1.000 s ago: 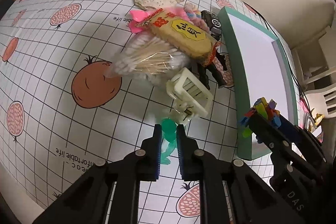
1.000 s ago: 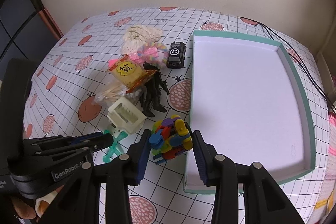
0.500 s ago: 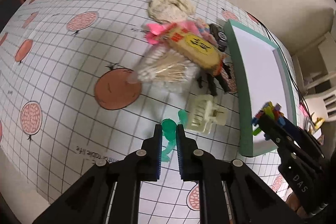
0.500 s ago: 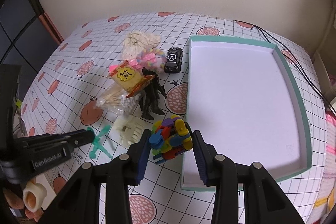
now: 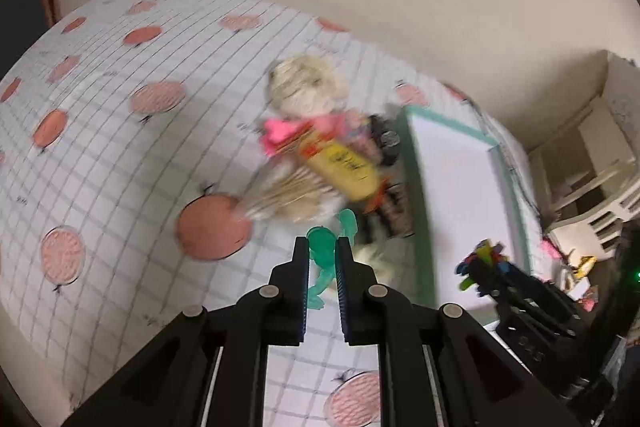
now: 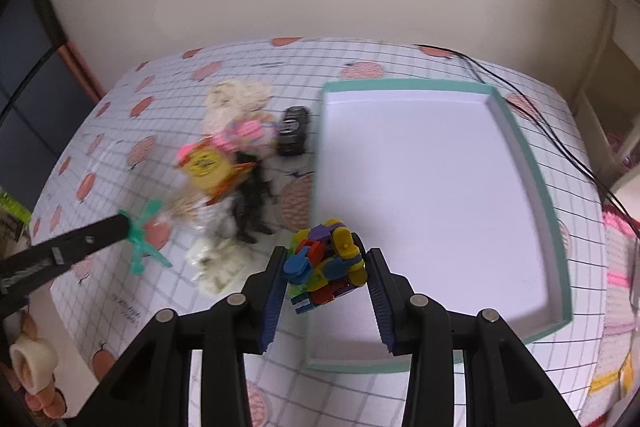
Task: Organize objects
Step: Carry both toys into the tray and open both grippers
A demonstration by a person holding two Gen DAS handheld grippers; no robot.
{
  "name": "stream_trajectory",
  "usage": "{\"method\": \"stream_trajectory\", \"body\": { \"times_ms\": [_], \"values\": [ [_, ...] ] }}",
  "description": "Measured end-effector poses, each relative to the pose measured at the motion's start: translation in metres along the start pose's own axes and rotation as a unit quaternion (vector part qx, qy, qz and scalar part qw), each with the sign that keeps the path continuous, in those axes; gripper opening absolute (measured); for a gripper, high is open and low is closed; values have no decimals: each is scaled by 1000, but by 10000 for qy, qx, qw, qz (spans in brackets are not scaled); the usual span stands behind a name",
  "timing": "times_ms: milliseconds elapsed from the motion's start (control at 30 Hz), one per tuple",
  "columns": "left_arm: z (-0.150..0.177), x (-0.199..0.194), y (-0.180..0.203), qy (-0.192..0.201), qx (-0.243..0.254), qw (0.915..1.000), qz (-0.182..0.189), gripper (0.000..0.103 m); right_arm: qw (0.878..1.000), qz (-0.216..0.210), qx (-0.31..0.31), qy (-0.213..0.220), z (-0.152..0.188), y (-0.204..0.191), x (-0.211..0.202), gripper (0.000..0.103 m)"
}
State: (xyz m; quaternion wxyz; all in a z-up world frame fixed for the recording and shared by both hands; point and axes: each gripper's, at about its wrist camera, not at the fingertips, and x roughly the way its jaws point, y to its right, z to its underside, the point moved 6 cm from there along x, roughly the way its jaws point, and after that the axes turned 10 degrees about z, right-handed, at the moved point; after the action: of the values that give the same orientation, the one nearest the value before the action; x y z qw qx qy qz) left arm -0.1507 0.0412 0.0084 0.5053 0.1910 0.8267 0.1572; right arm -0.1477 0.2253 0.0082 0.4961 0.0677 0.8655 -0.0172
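My left gripper [image 5: 322, 259] is shut on a translucent green toy figure [image 5: 325, 255], held above the tablecloth; the same green figure [image 6: 141, 239] shows at the tip of the left gripper in the right wrist view. My right gripper [image 6: 326, 271] is shut on a multicoloured ball of plastic pieces [image 6: 326, 265], held over the near left corner of the teal-rimmed white tray [image 6: 524, 151]. The tray [image 5: 416, 187] has nothing inside it.
A blurred pile lies left of the tray: a yellow snack packet [image 6: 208, 167], a bag of cotton swabs [image 5: 280, 195], a cream clip [image 6: 218, 267], a black figure [image 6: 254, 207], a black toy car [image 6: 294, 131], a cream lace cloth [image 6: 236, 99]. Black cables [image 6: 560, 131] run past the tray's far right.
Both grippers have risen with their loads, so the table looks farther off. The green figure left the tablecloth. The cream clip tipped over between the earlier frames.
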Motion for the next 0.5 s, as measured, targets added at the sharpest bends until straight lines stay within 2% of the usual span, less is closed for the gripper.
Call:
{"method": "stream_trajectory", "body": {
  "times_ms": [167, 300, 500],
  "values": [
    [-8, 8, 33, 213, 235, 9985, 445, 13, 9987, 404, 303, -4, -4, 38, 10, 42],
    [-15, 29, 64, 184, 417, 9961, 760, 13, 9964, 631, 553, 87, -10, 65, 15, 42],
    [-25, 73, 100, 23, 549, 9937, 981, 13, 9932, 606, 943, 330, -27, 90, 17, 42]
  ]
}}
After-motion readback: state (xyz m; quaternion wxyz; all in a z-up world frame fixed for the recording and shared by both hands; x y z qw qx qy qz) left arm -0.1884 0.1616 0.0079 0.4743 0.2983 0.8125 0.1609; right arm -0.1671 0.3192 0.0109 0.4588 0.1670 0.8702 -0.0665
